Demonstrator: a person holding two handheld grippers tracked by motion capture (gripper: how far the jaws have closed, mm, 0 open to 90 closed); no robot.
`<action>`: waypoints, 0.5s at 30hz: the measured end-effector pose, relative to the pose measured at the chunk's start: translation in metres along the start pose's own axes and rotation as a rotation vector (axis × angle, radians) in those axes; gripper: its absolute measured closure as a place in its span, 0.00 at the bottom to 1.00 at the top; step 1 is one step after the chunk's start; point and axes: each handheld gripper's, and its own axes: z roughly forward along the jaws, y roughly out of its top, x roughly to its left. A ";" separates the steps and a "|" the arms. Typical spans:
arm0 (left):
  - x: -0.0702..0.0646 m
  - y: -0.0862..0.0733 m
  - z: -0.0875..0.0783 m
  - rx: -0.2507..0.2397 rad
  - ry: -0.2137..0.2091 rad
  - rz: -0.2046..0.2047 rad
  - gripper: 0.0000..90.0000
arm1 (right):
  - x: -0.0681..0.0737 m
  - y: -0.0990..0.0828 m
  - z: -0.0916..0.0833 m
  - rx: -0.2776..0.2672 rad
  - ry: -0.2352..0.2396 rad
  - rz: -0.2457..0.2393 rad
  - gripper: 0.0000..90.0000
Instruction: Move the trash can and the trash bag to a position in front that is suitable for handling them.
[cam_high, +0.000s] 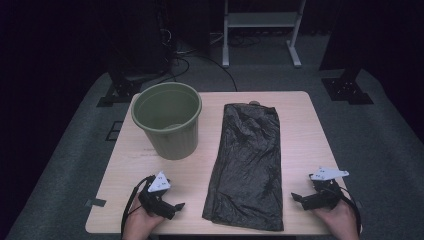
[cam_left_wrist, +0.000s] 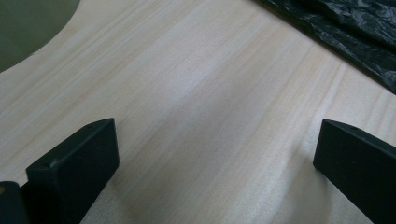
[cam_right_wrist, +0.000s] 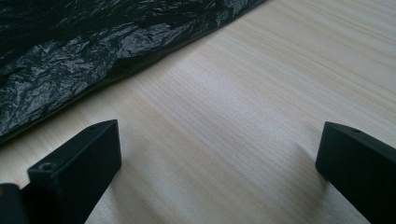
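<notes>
A crumpled black plastic bag (cam_high: 248, 165) lies flat down the middle of the light wooden table (cam_high: 300, 125), from its far edge to its near edge. An upright olive-green bin (cam_high: 167, 120) stands left of the bag. My left gripper (cam_high: 172, 206) rests near the front left of the table, open, with bare wood between its jaws; the bag's edge (cam_left_wrist: 355, 37) and the bin's base (cam_left_wrist: 28, 28) show in the left gripper view. My right gripper (cam_high: 299, 198) rests at the front right, open and holding nothing, with the bag's edge (cam_right_wrist: 93, 60) to its left.
The table is small, with grey carpet (cam_high: 380, 145) around it. Dark stand feet (cam_high: 350, 90) and cables lie on the floor behind, and a white frame (cam_high: 260, 30) stands farther back.
</notes>
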 end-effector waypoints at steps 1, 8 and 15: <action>0.000 0.000 0.000 0.000 0.000 0.000 0.00 | 0.000 0.000 0.000 0.000 0.000 0.000 0.00; 0.001 0.001 0.001 0.000 -0.003 0.002 0.00 | 0.000 0.000 0.000 0.000 0.004 -0.004 0.00; 0.002 0.001 0.001 -0.001 -0.001 0.000 0.00 | -0.001 -0.001 -0.006 -0.020 -0.017 0.017 0.19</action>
